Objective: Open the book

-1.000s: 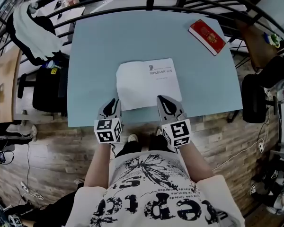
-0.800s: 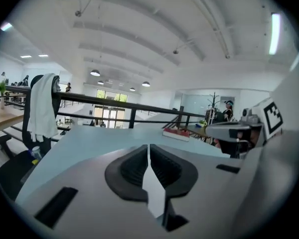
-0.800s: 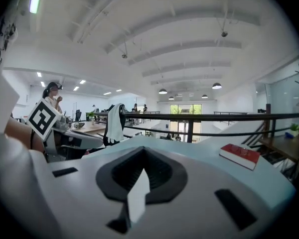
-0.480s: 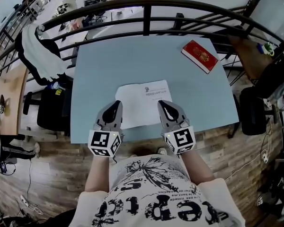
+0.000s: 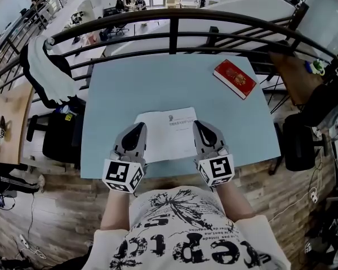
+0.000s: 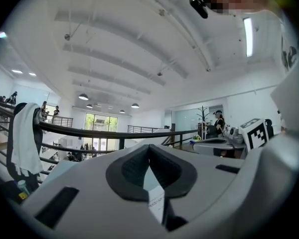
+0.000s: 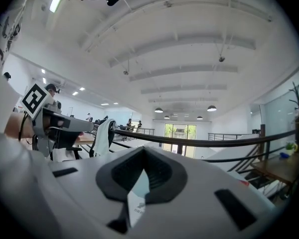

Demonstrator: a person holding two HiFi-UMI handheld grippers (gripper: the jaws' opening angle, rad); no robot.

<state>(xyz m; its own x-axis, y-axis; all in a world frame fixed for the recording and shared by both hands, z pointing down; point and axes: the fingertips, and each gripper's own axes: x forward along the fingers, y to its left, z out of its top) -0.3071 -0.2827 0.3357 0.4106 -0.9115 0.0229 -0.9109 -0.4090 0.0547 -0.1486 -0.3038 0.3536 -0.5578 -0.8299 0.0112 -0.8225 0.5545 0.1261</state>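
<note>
A white book [image 5: 167,133] lies flat near the front edge of the blue table [image 5: 158,83], a printed page facing up. My left gripper [image 5: 138,126] hangs above the book's left edge and my right gripper [image 5: 200,125] above its right edge, both pointing level over the table. In the left gripper view the left gripper [image 6: 149,149] has its jaws shut tip to tip with nothing between them; a strip of the book [image 6: 157,203] shows below. The right gripper [image 7: 143,151] is shut and empty too, with the book [image 7: 135,203] visible underneath.
A red book [image 5: 234,78] lies at the table's far right corner. A dark metal railing [image 5: 174,16] curves behind the table. An office chair [image 5: 56,120] with a white garment [image 5: 45,72] stands at the left, another chair [image 5: 298,139] at the right.
Both grippers have risen off the table and now hang level above the book's side edges. The white book and the red book lie where they were.
</note>
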